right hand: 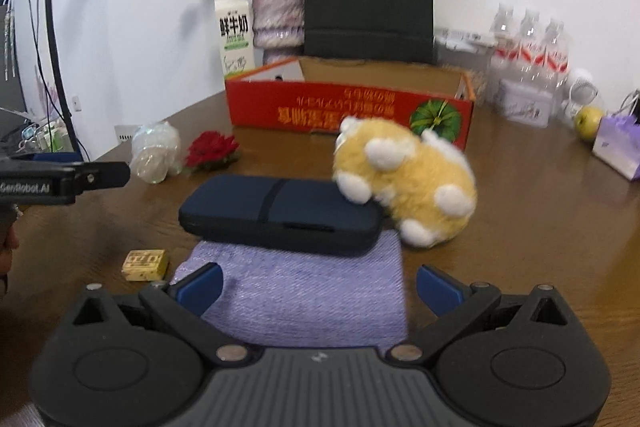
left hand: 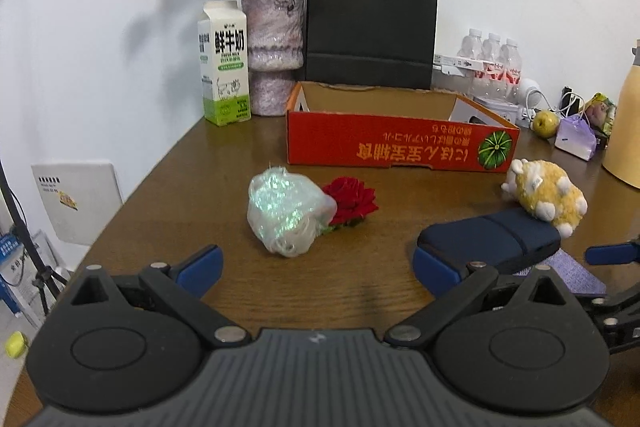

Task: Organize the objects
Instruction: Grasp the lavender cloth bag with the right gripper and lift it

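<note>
Left claw [left hand: 318, 269]: jaws spread wide, nothing between them; hovers over bare tabletop [left hand: 224, 163], approx. in line w/ the iridescent plastic bundle [left hand: 286, 213]. Bundle lies on the tabletop, touching the red rose head [left hand: 352, 201] on its right side.

Right claw [right hand: 318, 287]: jaws spread wide, nothing gripped. Blue fingertips [right hand: 200, 285] sit either side of the near part of the purple cloth [right hand: 316, 291]; whether they touch it cannot be told.

Object positions, right wrist view:
- Navy case [right hand: 280, 213] lies flat, long axis left-right, resting on the far edge of the purple cloth.
- Plush toy [right hand: 404, 181], yellow w/ white patches, lies on its side at the right end of the case, touching it. Slightly blurred.
- Small yellow patterned block [right hand: 145, 264] sits on the tabletop just left of the cloth, apart from it.
- Red cardboard box [right hand: 348, 109], open top, stands behind the plush toy and case; its visible interior shows only cardboard. Printed text is upside down.

Background, along the wall:
- Milk carton [left hand: 224, 63] upright at the box's left rear, beside the vase of dried roses [left hand: 274, 55].
- Black paper bag [left hand: 370, 25] upright directly behind the box.
- Water bottles [left hand: 492, 63], green apple [left hand: 545, 123] and purple pouch [left hand: 576, 137] to the right, well apart from the work area.
</note>
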Motion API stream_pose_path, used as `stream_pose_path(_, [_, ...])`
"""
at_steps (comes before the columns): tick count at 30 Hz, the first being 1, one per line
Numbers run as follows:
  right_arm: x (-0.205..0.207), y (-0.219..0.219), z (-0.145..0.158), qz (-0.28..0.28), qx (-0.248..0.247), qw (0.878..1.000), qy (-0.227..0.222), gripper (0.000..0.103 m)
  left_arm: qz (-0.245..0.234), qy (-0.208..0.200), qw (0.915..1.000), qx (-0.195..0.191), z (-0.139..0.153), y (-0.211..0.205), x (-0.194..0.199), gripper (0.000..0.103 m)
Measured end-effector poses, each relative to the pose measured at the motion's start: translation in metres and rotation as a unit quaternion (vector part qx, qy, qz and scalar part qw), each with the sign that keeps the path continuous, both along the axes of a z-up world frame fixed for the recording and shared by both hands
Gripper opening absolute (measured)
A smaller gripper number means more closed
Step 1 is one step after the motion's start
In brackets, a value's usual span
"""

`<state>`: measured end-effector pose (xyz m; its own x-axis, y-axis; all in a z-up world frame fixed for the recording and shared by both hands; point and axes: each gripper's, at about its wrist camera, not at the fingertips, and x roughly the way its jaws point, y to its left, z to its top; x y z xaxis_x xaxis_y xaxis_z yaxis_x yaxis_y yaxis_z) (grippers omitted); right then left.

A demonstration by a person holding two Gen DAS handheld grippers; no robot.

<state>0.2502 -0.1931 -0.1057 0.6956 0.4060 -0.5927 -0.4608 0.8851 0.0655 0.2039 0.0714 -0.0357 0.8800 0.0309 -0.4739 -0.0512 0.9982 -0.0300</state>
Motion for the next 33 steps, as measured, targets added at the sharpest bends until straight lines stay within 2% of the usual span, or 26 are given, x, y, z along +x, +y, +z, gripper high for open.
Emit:
stream_pose_path(4, [0.010, 0.014, -0.005, -0.016, -0.029, 0.999, 0.016, 0.103, -0.004, 0.001, 0.9999, -0.012, -0.003, 0.003, -0.001, 0.103])
stream_pose_path(12, [0.013, 0.018, -0.005, -0.020, -0.032, 0.999, 0.018, 0.103, -0.010, 0.002, 0.9998, -0.019, -0.005, 0.001, -0.006, 0.103])
stream_pose_path(14, [0.009, 0.017, -0.004, -0.018, -0.029, 0.999, 0.009, 0.095, -0.008, 0.001, 0.9997, -0.021, -0.005, 0.001, -0.007, 0.103])
stream_pose_path(17, [0.006, 0.017, -0.001, -0.005, -0.023, 1.000, 0.001, 0.074, -0.006, 0.000, 0.9996, -0.026, -0.005, 0.003, -0.008, 0.103])
stream_pose_path(19, [0.003, 0.016, 0.001, -0.003, -0.018, 1.000, -0.006, 0.043, -0.005, -0.001, 0.9996, -0.028, -0.005, 0.004, -0.008, 0.103])
stream_pose_path(20, [0.002, 0.015, 0.001, -0.002, -0.014, 1.000, -0.006, 0.034, -0.004, -0.001, 0.9996, -0.028, -0.004, 0.004, -0.009, 0.103])
stream_pose_path(21, [0.003, 0.013, 0.002, -0.005, -0.010, 1.000, -0.006, 0.020, -0.004, -0.002, 0.9996, -0.028, -0.005, 0.004, -0.009, 0.103])
stream_pose_path(22, [0.003, 0.011, 0.002, -0.006, -0.004, 1.000, -0.003, 0.012, -0.004, -0.003, 0.9996, -0.028, -0.004, 0.004, -0.010, 0.103])
stream_pose_path(24, [0.002, 0.007, 0.003, -0.007, 0.010, 1.000, -0.002, 0.006, -0.003, -0.004, 0.9996, -0.029, -0.004, 0.004, -0.010, 0.103])
stream_pose_path(27, [-0.006, 0.003, 0.007, -0.011, 0.022, 0.999, -0.025, 0.006, -0.001, -0.005, 0.9995, -0.030, -0.003, 0.004, -0.011, 0.103])
stream_pose_path(33, [-0.042, 0.000, 0.020, -0.033, 0.013, 0.989, -0.144, 0.005, 0.002, -0.001, 0.9996, -0.029, -0.004, 0.004, -0.010, 0.103])
